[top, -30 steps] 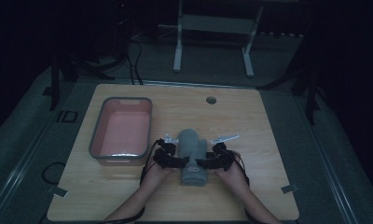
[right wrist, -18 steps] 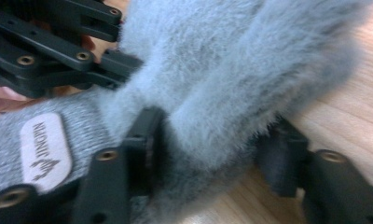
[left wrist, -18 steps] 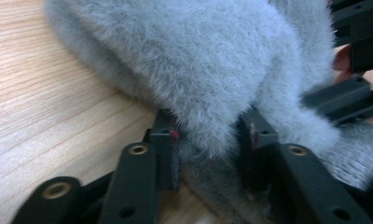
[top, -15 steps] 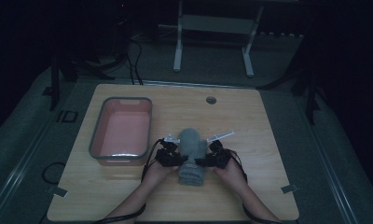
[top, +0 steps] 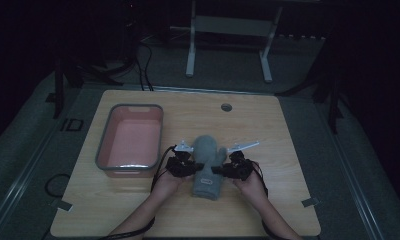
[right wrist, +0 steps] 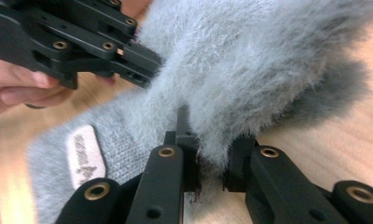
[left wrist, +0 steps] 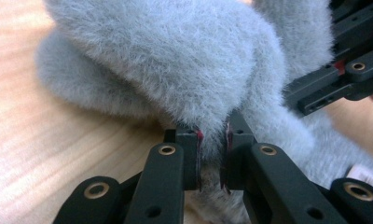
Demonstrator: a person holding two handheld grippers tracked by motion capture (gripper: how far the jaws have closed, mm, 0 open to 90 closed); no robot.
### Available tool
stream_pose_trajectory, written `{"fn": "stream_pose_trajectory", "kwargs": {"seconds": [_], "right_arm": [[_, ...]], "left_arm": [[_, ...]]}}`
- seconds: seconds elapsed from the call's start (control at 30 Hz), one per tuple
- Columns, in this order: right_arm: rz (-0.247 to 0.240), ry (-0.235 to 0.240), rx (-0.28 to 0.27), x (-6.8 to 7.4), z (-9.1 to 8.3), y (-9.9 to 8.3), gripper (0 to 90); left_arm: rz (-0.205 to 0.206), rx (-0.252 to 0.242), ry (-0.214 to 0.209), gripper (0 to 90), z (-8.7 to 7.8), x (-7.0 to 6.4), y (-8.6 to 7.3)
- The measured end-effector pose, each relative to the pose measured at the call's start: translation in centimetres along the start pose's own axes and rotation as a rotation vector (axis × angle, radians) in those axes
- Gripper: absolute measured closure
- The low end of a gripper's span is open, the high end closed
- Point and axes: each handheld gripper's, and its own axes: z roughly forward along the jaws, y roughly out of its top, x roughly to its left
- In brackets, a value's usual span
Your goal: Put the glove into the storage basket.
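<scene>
Dim room, light wooden counter [top: 268, 200] seen from above. Grey fuzzy mitten [top: 207, 165] lay near the counter's front middle, cuff toward the person, rounded tip pointing away. Left gripper [top: 184, 162] pressed against the mitten's left edge, right gripper [top: 232, 167] against its right edge, each held by a hand [top: 166, 184] coming in from the bottom, the other hand [top: 250, 186] opposite. Grey tub with a pinkish inside [top: 132, 141] stood to the left of the mitten, just beside the left gripper but apart from it. Small round hole [top: 226, 107] sat in the counter farther back. White frame legs [top: 228, 30] stood on the floor beyond the counter, cables trailing beside them.

From the left gripper view: left gripper [left wrist: 212, 154] nearly closed, pinching a fold of the mitten [left wrist: 175, 60] between red-lined pads, fleece bunched up and lifted above the wood. Right gripper [left wrist: 334, 79] reached in at the upper right, against the same fleece.

From the right gripper view: right gripper [right wrist: 212, 161] likewise pinching a fold of the mitten [right wrist: 268, 60], jaws close together on the fluffy edge. Knitted cuff carried a pale label [right wrist: 86, 156], its lettering too blurred to read. Left gripper [right wrist: 82, 37] at the upper left, apparently biting the opposite edge, with fingers [right wrist: 21, 91] behind it.
</scene>
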Motion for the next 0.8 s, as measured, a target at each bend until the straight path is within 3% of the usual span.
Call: {"fn": "stream_pose_trajectory", "kwargs": {"seconds": [0.17, 0.4, 0.63, 0.8], "right_arm": [[-0.009, 0.014, -0.060, 1.0, -1.8, 1.6, 80.7], [-0.040, 0.013, -0.136, 2.8, -3.8, 5.1, 80.6], [-0.077, 0.016, -0.178, 4.4, -4.4, 8.7, 80.6], [-0.096, 0.038, -0.195, 5.2, -4.2, 10.6, 80.6]], "left_arm": [[0.017, -0.035, -0.001, 81.6, -1.9, -0.6, 1.9], [0.086, -0.068, 0.034, 81.6, -5.6, -0.9, 5.6], [0.140, -0.096, 0.086, 81.5, -8.9, -0.4, 8.0], [0.141, -0.102, 0.107, 81.5, -10.8, 0.2, 9.0]]}}
